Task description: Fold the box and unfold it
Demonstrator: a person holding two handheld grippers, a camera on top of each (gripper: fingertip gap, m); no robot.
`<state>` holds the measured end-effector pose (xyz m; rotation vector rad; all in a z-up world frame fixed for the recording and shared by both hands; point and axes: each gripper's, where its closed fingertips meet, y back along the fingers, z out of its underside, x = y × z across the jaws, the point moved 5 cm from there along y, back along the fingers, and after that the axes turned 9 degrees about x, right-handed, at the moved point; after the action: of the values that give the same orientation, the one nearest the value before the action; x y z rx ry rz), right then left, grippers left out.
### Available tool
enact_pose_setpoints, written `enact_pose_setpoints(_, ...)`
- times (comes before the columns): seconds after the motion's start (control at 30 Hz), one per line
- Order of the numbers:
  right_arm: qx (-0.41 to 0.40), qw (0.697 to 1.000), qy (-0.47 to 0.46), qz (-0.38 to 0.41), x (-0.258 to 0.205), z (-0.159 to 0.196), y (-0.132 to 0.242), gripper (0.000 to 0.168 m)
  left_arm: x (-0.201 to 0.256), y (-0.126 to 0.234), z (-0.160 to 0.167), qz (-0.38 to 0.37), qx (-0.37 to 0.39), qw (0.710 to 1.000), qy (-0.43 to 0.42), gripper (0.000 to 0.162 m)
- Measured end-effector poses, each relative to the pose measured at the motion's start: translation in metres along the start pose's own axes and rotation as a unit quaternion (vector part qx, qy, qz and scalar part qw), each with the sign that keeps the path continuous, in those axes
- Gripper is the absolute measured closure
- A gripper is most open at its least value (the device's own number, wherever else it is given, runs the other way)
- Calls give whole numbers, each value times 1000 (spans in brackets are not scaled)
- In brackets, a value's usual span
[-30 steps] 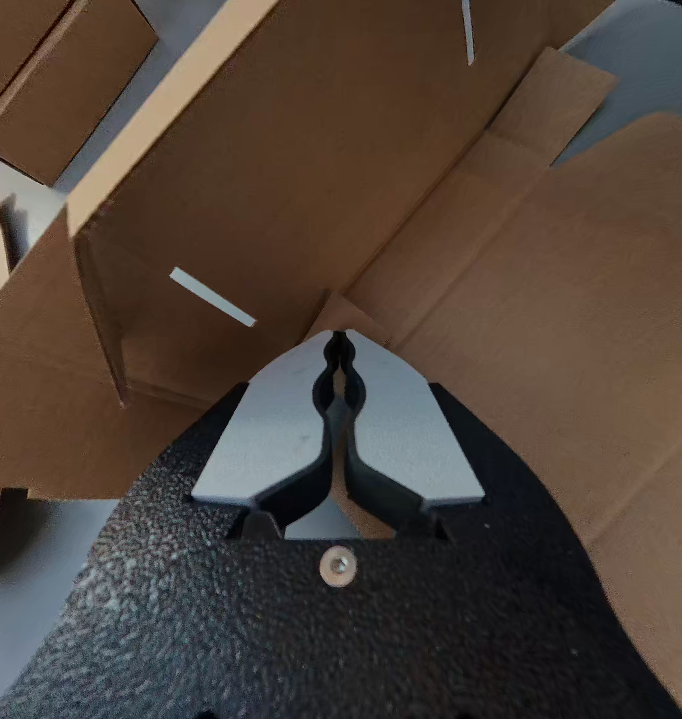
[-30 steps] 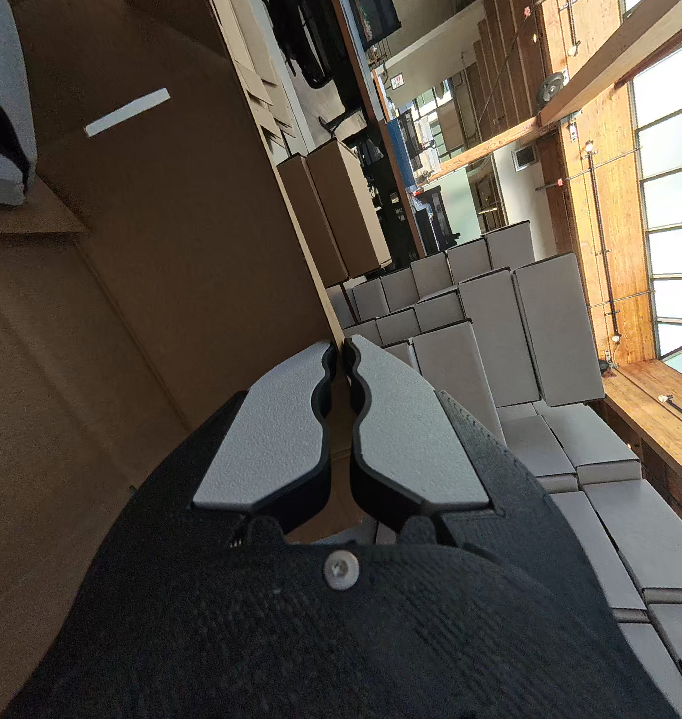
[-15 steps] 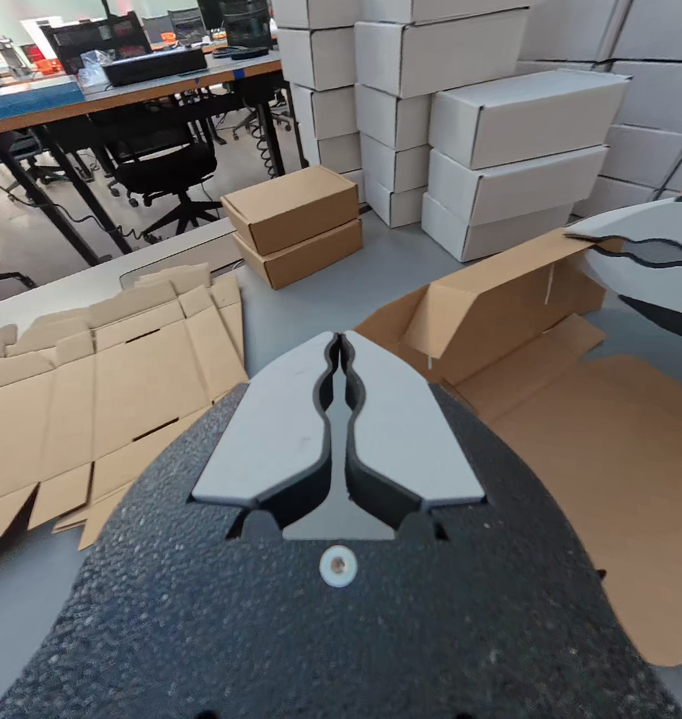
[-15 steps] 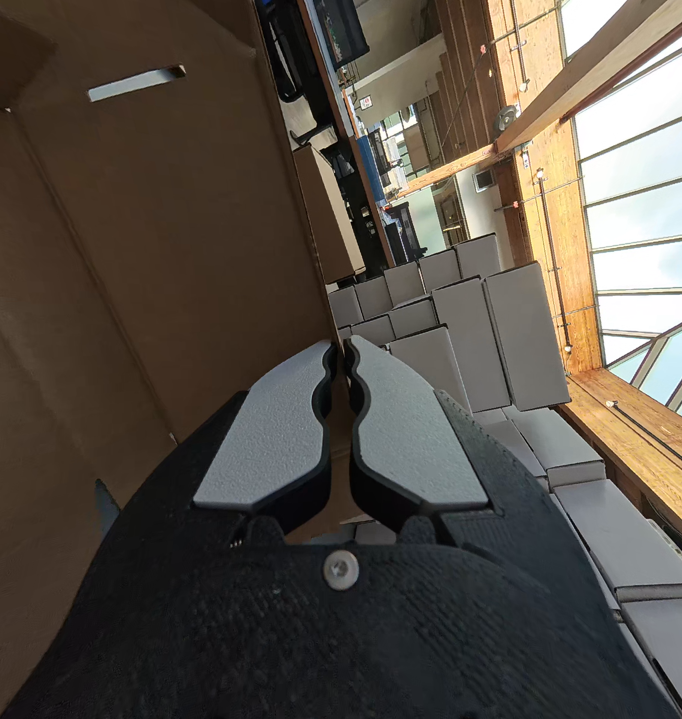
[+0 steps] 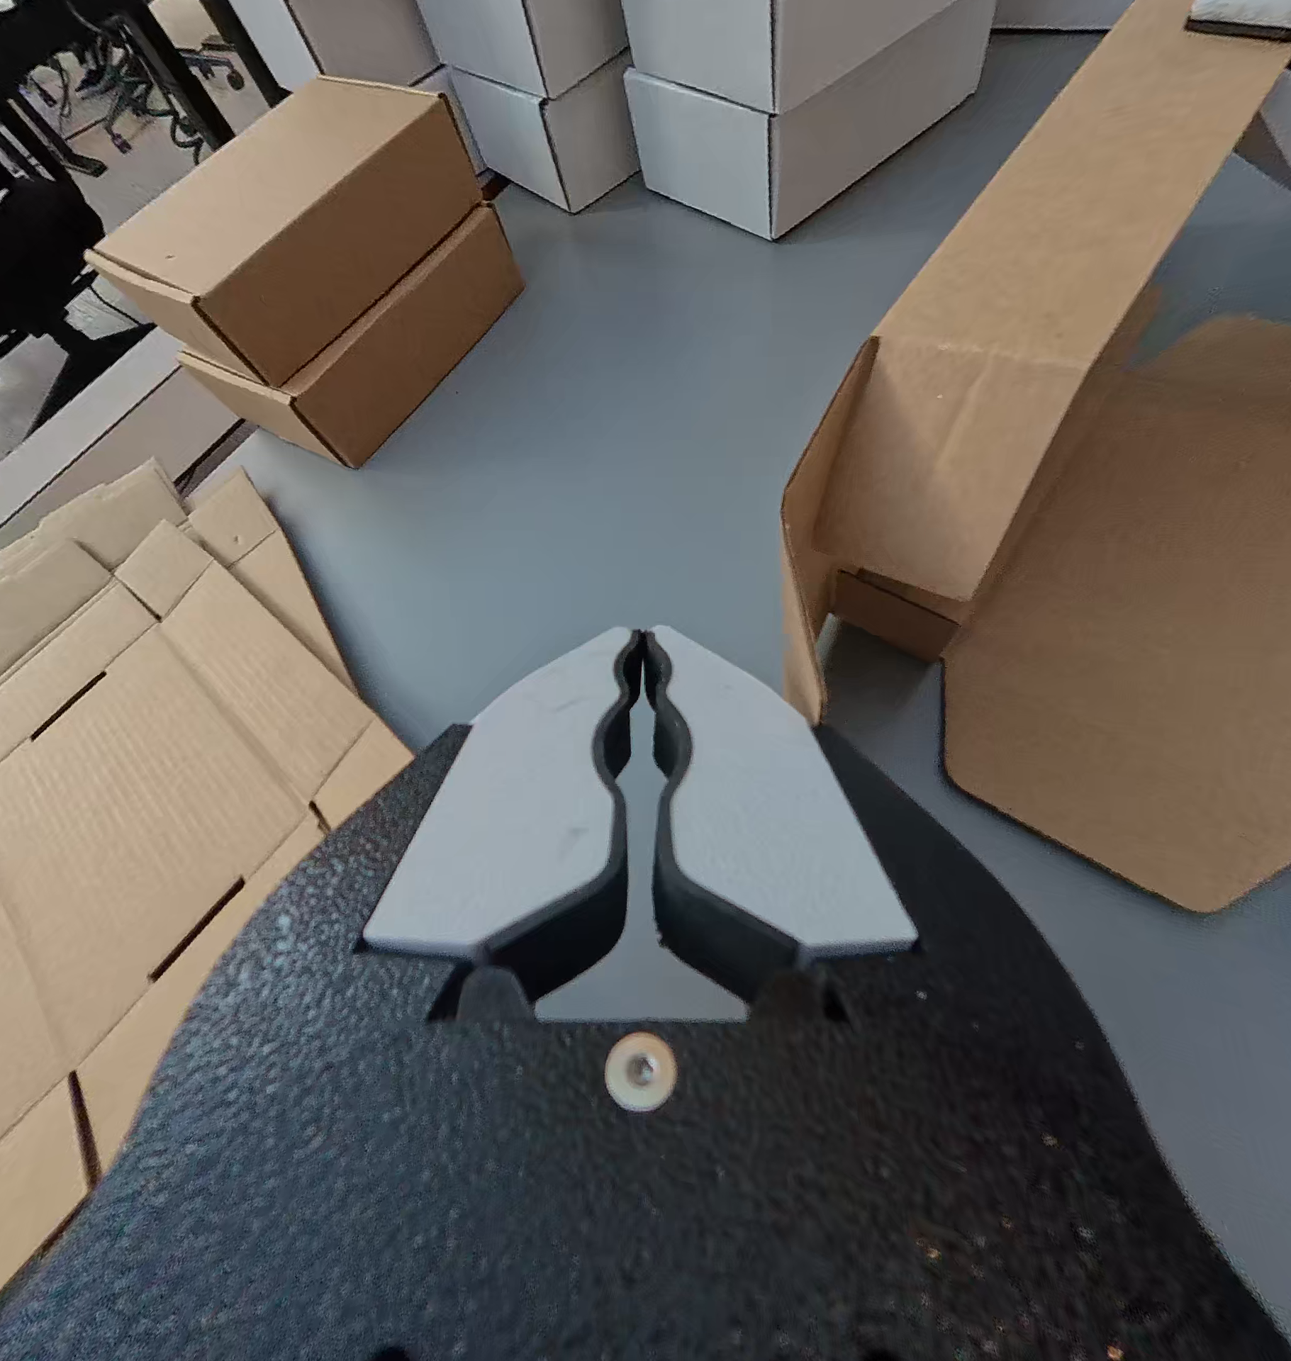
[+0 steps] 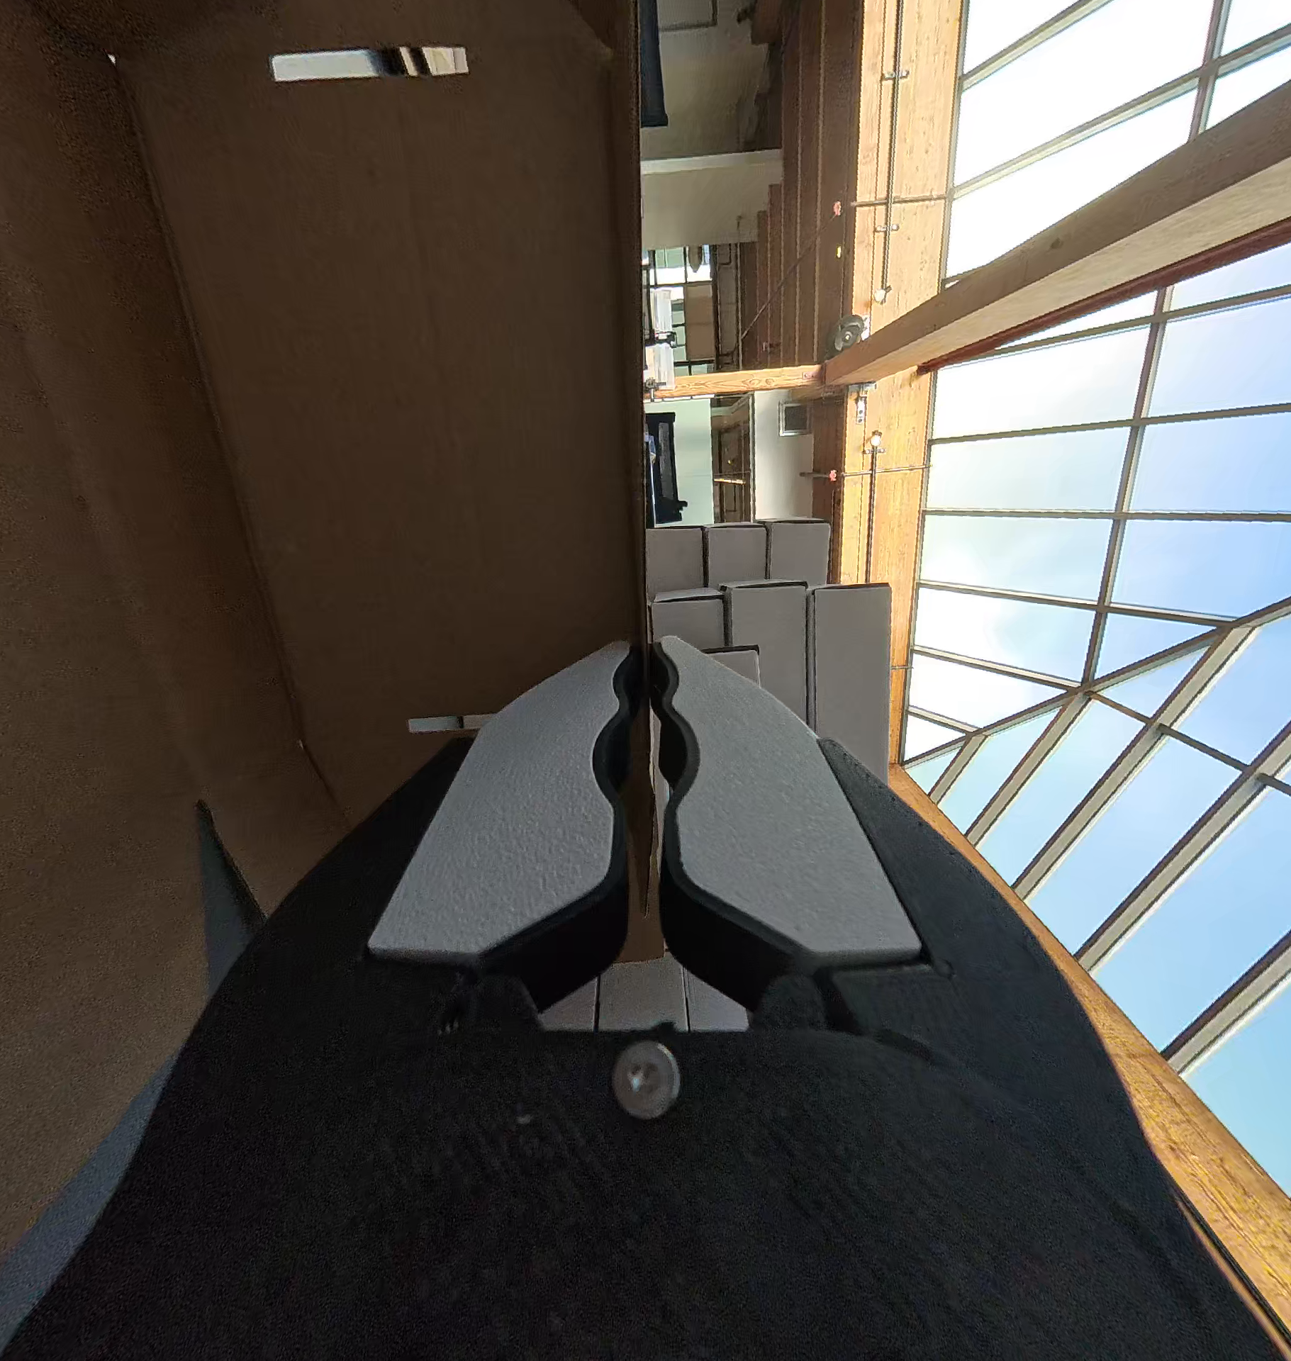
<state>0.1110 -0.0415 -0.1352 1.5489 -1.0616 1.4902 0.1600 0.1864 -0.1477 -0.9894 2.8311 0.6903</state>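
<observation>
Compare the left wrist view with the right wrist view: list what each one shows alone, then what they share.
Left wrist view only: the shut, empty left gripper over the grey table, flat cardboard blanks, two stacked closed brown boxes.

Right wrist view only: the right gripper shut on the panel's edge, large windows, a wooden beam.

Both: the half-folded brown box and white boxes behind.

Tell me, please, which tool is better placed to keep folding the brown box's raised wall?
The right tool: it is shut on the top edge of the box's raised wall. The left tool is shut on nothing, over the grey table, apart from the box.
</observation>
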Motion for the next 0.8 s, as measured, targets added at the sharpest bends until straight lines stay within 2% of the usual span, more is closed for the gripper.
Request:
enact_pose_setpoints(0.1,-27,999,26,3,-2,-4,3,167,22,1,-2,25,2,1000,-11,162)
enact_pose_setpoints(0.33,-73,997,21,-11,0,-6,-2,168,39,3,-6,-69,-15,997,-30,162)
enact_pose_setpoints(0.6,-71,990,-122,-23,6,-1,-13,165,44,-1,-10,-139,-21,990,-25,162)
enact_pose_setpoints(0.67,-65,987,-145,-19,7,1,-14,165,50,-4,-13,-112,-7,994,-5,162)
enact_pose_setpoints(0.73,-45,990,-129,-19,4,-4,-14,165,65,-11,-19,-39,15,999,32,162)
enact_pose_setpoints(0.8,-60,996,-59,-9,1,-6,-14,166,61,-14,-19,-65,6,998,17,162)
